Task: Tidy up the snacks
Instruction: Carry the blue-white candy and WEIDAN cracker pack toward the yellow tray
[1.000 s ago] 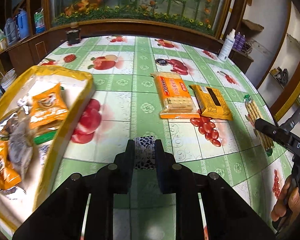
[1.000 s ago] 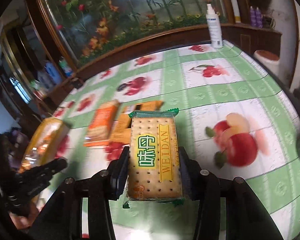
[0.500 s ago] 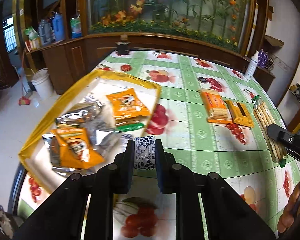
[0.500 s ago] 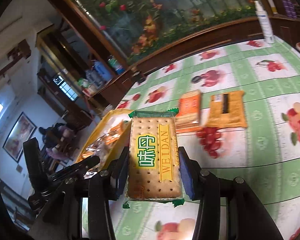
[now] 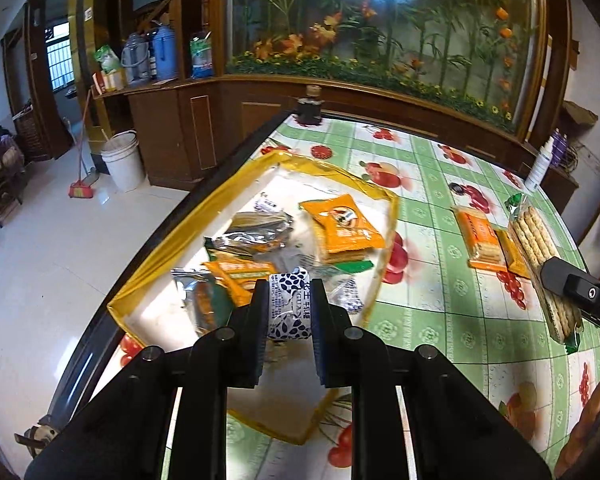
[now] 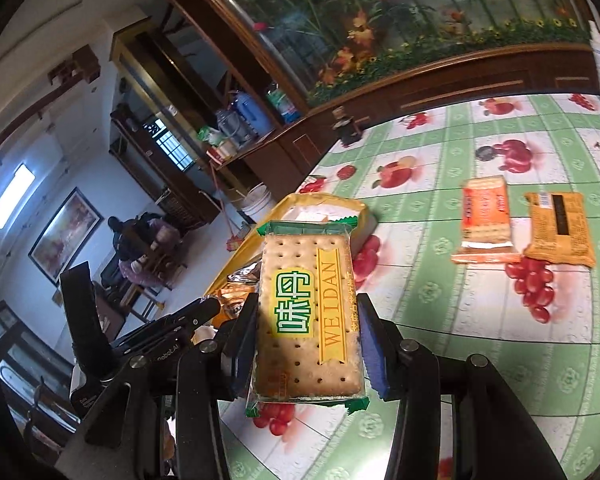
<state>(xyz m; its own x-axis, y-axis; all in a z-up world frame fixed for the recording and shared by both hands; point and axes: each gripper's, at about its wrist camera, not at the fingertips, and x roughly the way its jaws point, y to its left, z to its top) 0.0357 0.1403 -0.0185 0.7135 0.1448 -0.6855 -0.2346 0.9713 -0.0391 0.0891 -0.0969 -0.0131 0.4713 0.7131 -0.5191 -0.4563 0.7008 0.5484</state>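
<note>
Left gripper (image 5: 289, 307): jaws nearly together, clamped on a small blue-and-white patterned snack packet (image 5: 289, 307), held above the yellow-rimmed tray (image 5: 182, 236) of snack bags. Right gripper (image 6: 307, 344): jaws half apart, clamped on a green-edged WEIDAN cracker pack (image 6: 306, 316), above the table beside the tray.

My left gripper (image 5: 289, 307) is clamping a small blue-and-white packet (image 5: 289, 309) over the yellow-rimmed tray (image 5: 172, 240) holding snack packs; my right gripper (image 6: 306, 344) is gripping a cracker pack (image 6: 306, 320).

2 wrist views — both facing tray (image 5: 172, 240).
</note>
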